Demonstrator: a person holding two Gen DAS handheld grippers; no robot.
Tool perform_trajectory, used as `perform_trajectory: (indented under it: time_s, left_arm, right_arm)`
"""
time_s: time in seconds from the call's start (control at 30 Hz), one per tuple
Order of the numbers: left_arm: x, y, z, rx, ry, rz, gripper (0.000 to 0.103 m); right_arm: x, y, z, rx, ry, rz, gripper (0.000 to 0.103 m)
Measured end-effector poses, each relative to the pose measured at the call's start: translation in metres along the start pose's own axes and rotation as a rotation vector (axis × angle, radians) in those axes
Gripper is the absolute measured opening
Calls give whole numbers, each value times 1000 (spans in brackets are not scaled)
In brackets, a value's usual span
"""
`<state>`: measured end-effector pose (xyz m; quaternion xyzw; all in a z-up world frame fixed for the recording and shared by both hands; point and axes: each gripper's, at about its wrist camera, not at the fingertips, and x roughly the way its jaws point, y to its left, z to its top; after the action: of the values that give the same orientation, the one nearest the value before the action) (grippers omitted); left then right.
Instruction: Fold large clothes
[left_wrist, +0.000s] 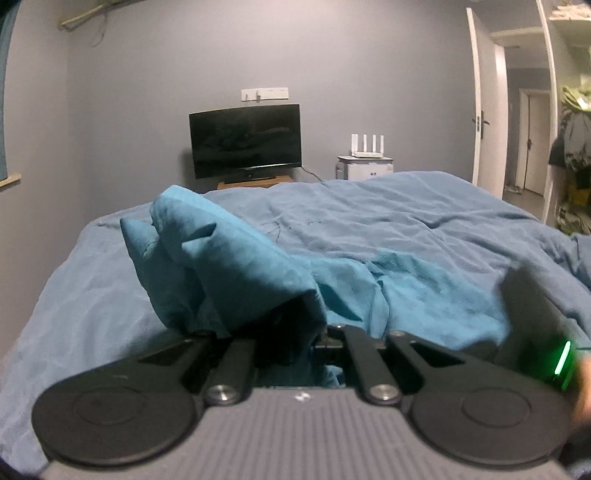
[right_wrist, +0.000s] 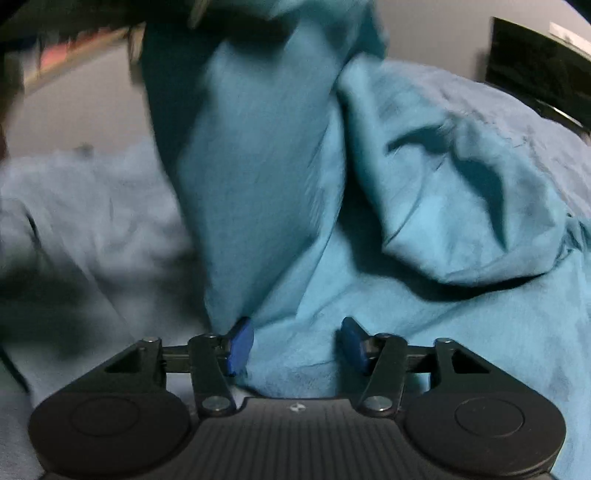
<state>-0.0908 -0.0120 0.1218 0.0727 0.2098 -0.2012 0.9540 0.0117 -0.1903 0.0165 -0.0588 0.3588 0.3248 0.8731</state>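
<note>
A teal garment lies crumpled on a blue bed cover. In the left wrist view a raised fold of it drapes over my left gripper and hides the fingertips; the cloth seems pinched between them. In the right wrist view the same garment hangs up from above and spreads over the bed. My right gripper is open, its blue pads apart, with garment cloth lying between them. The right gripper's body shows at the right edge of the left wrist view.
A dark monitor stands on a wooden stand against the grey wall beyond the bed. A white router sits on a white box to its right. An open white door and hanging clothes are at far right.
</note>
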Motion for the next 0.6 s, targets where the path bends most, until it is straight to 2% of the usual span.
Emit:
perform_trajectory:
  time_s: [0.07,0.13,0.27,0.33,0.4,0.6]
  left_arm:
    - [1,-1,2,9,4,-2,0]
    - [4,-5,5,21,4,-7,0]
    - [7,-18,13,62,3,-34,0]
    - [11,-30,15,96,6,-54,0]
    - [17,-42,17,119,8,-73,0]
    - [32,-64,18,144,14,-110,0]
  right_arm:
    - [-19,-15,9,74,-86,-2,55]
    - [-31,-31,17,127,-143,-55,55]
    - [-46,-61,22,213,-184,-137,56]
    - [-60,-75,20,255,-208,-139,57]
    - [-76,-89,20,282,-230,-143,64]
    - [-119,-117,31,307,-282,-147,75]
